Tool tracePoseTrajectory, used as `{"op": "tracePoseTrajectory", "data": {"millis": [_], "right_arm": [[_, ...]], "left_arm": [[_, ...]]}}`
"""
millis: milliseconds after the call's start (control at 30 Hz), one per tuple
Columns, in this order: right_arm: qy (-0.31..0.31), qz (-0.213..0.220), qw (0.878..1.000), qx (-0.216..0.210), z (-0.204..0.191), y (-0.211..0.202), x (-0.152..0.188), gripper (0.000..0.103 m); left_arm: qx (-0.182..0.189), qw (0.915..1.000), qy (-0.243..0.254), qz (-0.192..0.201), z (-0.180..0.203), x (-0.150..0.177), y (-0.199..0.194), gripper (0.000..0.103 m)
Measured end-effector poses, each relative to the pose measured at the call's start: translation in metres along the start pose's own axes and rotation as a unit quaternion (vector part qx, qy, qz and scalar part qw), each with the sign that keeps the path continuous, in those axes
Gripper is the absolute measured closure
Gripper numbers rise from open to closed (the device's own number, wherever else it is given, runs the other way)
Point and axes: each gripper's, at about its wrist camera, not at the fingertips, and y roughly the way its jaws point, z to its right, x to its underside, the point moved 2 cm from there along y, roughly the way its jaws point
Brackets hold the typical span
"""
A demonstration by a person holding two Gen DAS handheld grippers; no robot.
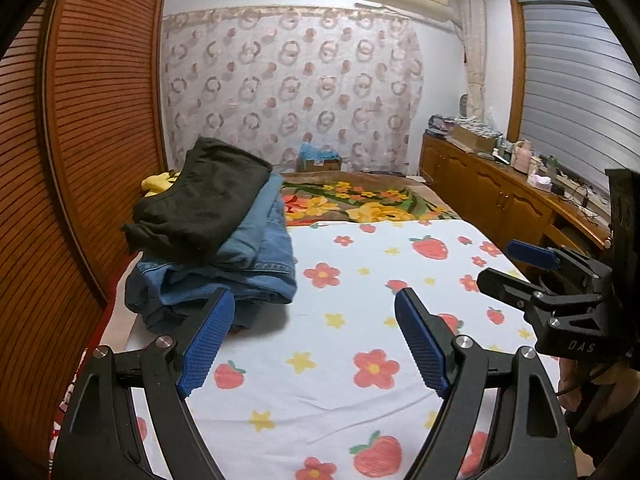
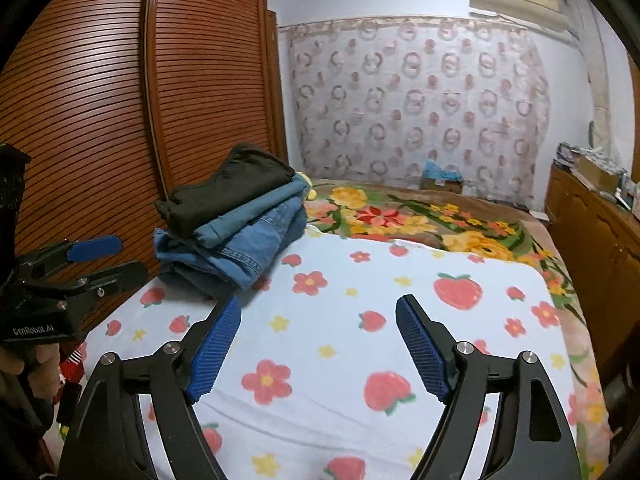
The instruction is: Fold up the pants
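A stack of folded pants (image 1: 212,236) lies at the left edge of the bed, on the strawberry-and-flower sheet (image 1: 360,320), just beside the slatted wooden wardrobe (image 1: 80,120). Black pants (image 2: 228,188) top the pile, with blue jeans (image 2: 240,248) beneath. The stack's long axis runs from the near left toward the far curtain (image 1: 288,92), slightly slanted. The left gripper (image 1: 314,340) and right gripper (image 2: 318,344) both hover over the bare sheet, jaws spread wide with nothing between them
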Motion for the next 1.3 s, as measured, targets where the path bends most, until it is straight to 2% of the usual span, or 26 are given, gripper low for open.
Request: {"op": "tracePoseTrajectory", "data": {"millis": [200,533,900,1300], "right_arm": [[0.016,0.001,1.000,0.023,-0.004,-0.025,0.009,0.021],[0.034,0.029,0.997,0.064,-0.016,-0.077,0.017,0.021],[0.046,0.053,0.994,0.088,-0.028,-0.103,0.030,0.021],[0.049,0.077,0.991,0.101,-0.029,-0.115,0.039,0.021]], "left_arm": [[0.007,0.9999,0.011,0.003,0.017,0.003,-0.011,0.020],[0.024,0.9993,0.022,0.019,0.042,-0.002,-0.033,0.020],[0.037,0.9985,0.027,0.031,0.056,-0.006,-0.045,0.020],[0.011,0.9991,0.017,0.038,0.045,-0.002,-0.056,0.020]]}}
